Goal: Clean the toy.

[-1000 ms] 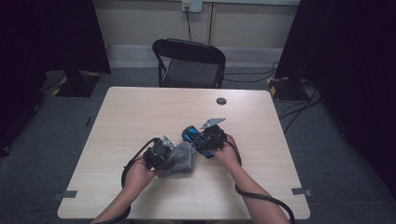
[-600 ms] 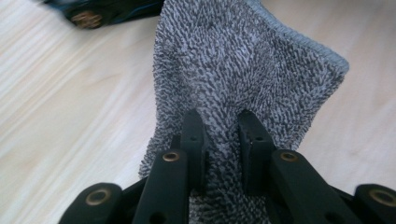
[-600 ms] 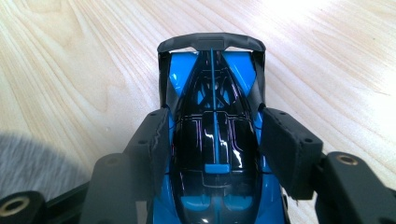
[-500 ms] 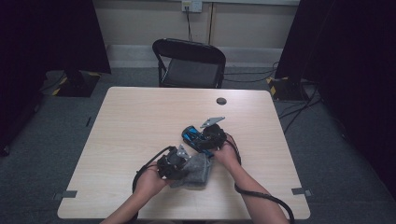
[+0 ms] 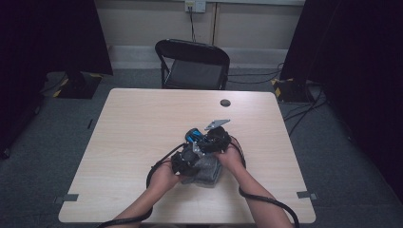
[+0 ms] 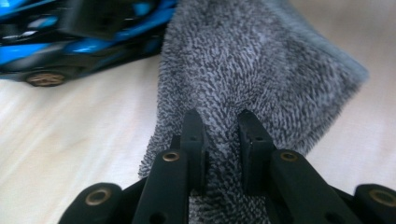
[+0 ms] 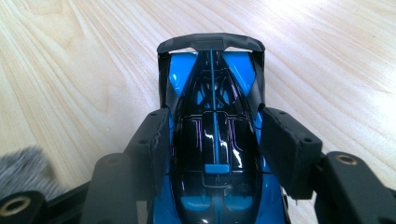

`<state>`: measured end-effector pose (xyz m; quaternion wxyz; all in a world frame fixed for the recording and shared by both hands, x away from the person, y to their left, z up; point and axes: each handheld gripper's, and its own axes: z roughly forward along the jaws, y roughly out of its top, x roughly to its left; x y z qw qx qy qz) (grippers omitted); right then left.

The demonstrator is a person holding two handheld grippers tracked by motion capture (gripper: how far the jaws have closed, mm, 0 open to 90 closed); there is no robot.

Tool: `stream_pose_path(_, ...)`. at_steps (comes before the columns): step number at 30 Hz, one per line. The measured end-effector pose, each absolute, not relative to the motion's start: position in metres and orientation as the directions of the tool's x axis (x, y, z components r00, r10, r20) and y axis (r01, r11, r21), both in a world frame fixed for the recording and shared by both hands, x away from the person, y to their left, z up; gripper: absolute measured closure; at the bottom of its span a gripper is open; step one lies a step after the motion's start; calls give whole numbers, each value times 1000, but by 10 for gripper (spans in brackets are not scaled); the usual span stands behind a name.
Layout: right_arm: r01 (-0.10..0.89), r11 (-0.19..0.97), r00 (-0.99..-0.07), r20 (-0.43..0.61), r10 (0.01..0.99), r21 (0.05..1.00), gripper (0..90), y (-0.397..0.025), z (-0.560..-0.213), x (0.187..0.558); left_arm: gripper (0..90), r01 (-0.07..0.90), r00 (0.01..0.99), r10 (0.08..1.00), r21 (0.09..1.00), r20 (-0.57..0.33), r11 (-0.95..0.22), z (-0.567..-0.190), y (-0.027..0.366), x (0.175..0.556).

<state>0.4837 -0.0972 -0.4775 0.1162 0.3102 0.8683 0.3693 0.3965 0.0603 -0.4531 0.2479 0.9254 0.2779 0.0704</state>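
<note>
The right tool is clamped on a blue and black toy car: its two jaws press against the car's sides, one on each flank of the glossy black cabin, and the car's dark rear wing sticks out beyond the jaw tips. The car sits low over the pale wooden surface, though whether its wheels touch cannot be told from here. A tuft of grey cloth shows at the lower left of this tool, just beside its body.

The left tool pinches a grey towel. Its jaws stand close together with a fold of the nubby fabric caught between them, and the rest of the towel spreads away ahead of the jaw tips, lying on the surface. Ahead and to the left of this tool is the car, blurred, with one wheel visible touching or just above the wood.

In the high view the two tools meet near the front middle of the surface, the left tool just beside the right tool, with the towel bunched beneath them and the car at the far side of the towel.
</note>
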Motion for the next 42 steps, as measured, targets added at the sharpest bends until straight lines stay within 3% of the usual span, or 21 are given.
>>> stream_pose_path(20,451,529,-774,20,633,719,433,-97,-478,481,754,552,750,659,493,60,-673,-453,85,428)
stream_pose_path(42,448,521,-771,18,637,726,434,-99,-479,479,755,578,708,699,486,99,-655,-450,103,438)
